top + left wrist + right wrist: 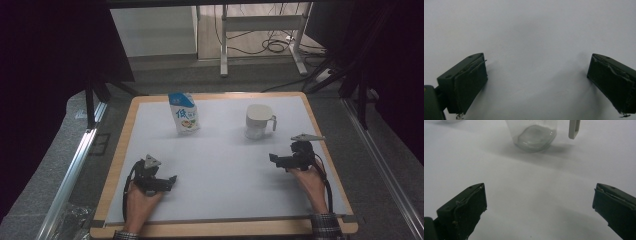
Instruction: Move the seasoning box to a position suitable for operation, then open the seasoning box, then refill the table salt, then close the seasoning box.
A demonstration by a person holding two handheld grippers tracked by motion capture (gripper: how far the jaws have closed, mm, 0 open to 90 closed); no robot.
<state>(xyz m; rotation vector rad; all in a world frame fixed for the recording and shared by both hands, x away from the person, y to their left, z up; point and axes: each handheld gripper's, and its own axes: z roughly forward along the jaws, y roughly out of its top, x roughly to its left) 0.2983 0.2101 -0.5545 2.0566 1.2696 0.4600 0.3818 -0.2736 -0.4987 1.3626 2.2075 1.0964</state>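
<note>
- White plastic with a clear lower body: the jug stands upright on the bench, towards the far right of its pale mat, with its handle turned to the right.
- Taking the jug as the landmark, the right tongs sit just on the near side of it and a little to its right, apart from it, jaws spread wide with nothing between them.
- The right gripper view looks straight at the jug's transparent base, with the handle's lower end hanging clear of the mat; the right tongs point at it.
- The left tongs lie well to the left of the jug and nearer the person, also spread wide and empty; the left gripper view has the left tongs over bare mat.
- A blue and white carton stands upright well to the left of the jug, at about the same depth on the bench.
- Handling, as a guess: the jug looks stiff, light and probably empty, with smooth walls that could slip under the pads, and it would tip if pushed high up.
- Best hold is likely the handle, pinched across its flat sides, or else the body low down, where the jaws could span it.
</note>
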